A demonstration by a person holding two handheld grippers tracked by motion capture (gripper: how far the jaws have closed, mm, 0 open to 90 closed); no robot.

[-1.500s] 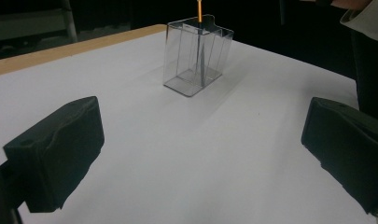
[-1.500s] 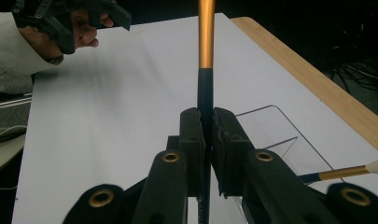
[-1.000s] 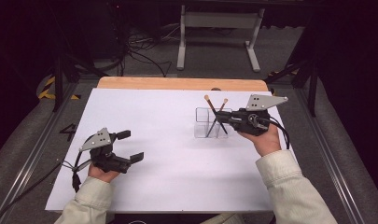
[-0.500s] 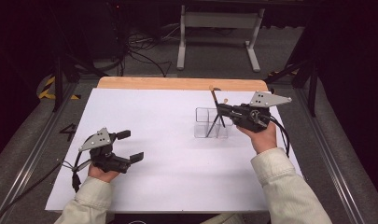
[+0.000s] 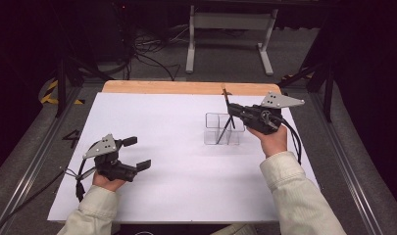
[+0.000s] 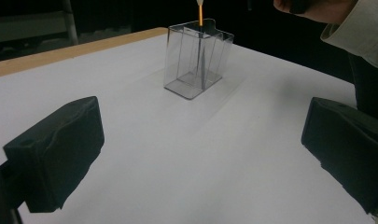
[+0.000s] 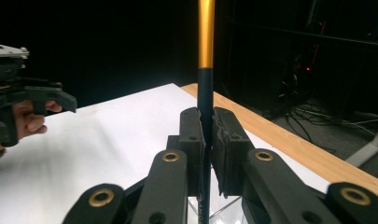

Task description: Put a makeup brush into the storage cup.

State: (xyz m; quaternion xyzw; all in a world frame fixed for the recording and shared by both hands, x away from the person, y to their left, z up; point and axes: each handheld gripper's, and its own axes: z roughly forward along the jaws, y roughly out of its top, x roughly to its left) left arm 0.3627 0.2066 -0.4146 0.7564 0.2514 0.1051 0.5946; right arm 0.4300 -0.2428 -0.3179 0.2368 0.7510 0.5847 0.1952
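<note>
- right gripper [image 5: 234,110]: jaws clamped on a pen [image 7: 206,70], held upright above the clear holder [image 5: 221,129]; pen's lower end dips into the holder.
- left gripper [image 5: 136,153]: jaws wide, nothing between them, resting low at the white table's [image 5: 176,147] near left.
- holder: stands right of centre, another pen [image 5: 224,131] leaning inside.

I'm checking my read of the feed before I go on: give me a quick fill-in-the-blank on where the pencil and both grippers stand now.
1. The right gripper is shut on the ____.
2. The pencil stands over the clear ____ on the white table top.
3. The jaws of the left gripper are ____, with nothing between them.
4. In the left gripper view a second pencil already stands ____ the clear holder.

Missing words: pencil; holder; open; inside
</note>
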